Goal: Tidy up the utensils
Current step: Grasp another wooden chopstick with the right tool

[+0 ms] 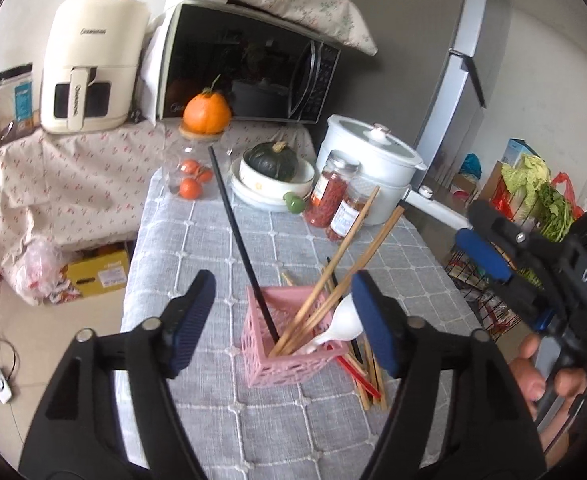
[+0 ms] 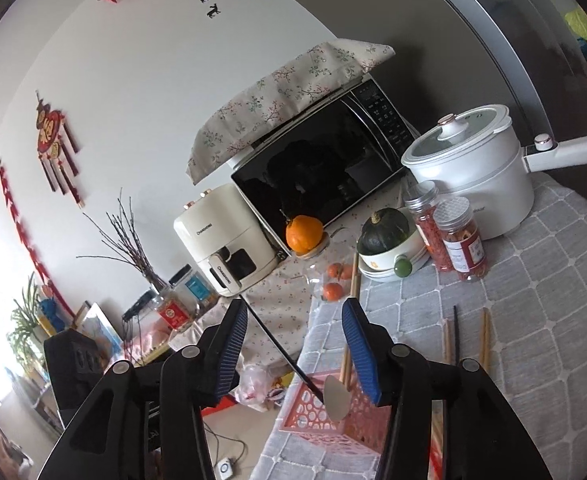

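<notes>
A pink lattice basket (image 1: pixel 289 344) stands upright on the grey checked tablecloth (image 1: pixel 197 248). In it lean a long black chopstick (image 1: pixel 233 220), several wooden chopsticks (image 1: pixel 345 256) and a white spoon (image 1: pixel 341 324). More chopsticks (image 1: pixel 367 376), one of them red, lie flat to the basket's right. My left gripper (image 1: pixel 281 284) is open, its pads on either side of the basket and clear of it. My right gripper (image 2: pixel 295 308) hovers above the basket (image 2: pixel 333 420) and spoon (image 2: pixel 337 402), open and holding nothing. The black chopstick (image 2: pixel 281 352) passes between its fingers without touching them. Loose chopsticks (image 2: pixel 457 336) lie beyond.
At the table's far end stand a white pot (image 1: pixel 369 160), two jars (image 1: pixel 329 196), a bowl holding a dark squash (image 1: pixel 271 172) and a glass jar of tangerines (image 1: pixel 191 184). Behind are a microwave (image 1: pixel 245 68) and an air fryer (image 1: pixel 93 68). The table's left edge drops to the floor.
</notes>
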`<state>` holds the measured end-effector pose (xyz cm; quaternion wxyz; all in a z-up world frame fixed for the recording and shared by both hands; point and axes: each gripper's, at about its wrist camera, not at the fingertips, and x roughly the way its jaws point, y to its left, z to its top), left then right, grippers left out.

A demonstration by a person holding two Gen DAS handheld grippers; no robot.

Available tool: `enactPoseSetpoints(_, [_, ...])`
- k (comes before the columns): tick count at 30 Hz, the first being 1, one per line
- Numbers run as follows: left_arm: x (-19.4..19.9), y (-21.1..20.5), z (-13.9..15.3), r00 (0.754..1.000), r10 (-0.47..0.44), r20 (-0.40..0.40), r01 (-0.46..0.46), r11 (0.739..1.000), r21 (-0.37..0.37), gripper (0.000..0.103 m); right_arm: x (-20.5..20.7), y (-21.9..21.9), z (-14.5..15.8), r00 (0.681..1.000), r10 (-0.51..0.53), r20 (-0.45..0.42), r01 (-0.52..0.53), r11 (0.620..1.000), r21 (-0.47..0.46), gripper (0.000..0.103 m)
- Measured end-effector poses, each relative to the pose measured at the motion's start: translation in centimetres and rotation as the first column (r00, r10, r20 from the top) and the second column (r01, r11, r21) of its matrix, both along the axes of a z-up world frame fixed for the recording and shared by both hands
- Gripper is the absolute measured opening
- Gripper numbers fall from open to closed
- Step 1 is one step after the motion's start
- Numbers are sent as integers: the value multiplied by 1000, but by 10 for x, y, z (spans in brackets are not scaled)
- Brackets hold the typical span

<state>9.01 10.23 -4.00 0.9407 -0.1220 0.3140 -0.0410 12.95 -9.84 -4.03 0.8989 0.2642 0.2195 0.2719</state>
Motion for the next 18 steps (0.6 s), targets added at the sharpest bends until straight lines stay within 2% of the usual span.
enactPoseSetpoints(3, [-2,-2,-1,997,41,-62,-42,999,-5,84,2,-12,14,999,-23,-37,21,998,-66,61])
enactPoseSetpoints(5, [-4,-5,-3,992,59,-111,-59,998,-1,86,3,-19,19,997,-35,-64,28,993,-117,66])
enactPoseSetpoints(9, [-10,-10,-12,978,91,-187,-89,996,18,94,8,-30,21,990,-67,-126,37,973,-227,74])
enactPoseSetpoints(14, [-14,-15,-30,957,92,-275,-93,996,10,95,18,-41,0,968,-111,-227,12,917,-399,77])
enactPoseSetpoints(18, [-13,-20,-37,949,71,-308,-70,997,14,95,30,-52,-33,941,-150,-304,-4,892,-453,78])
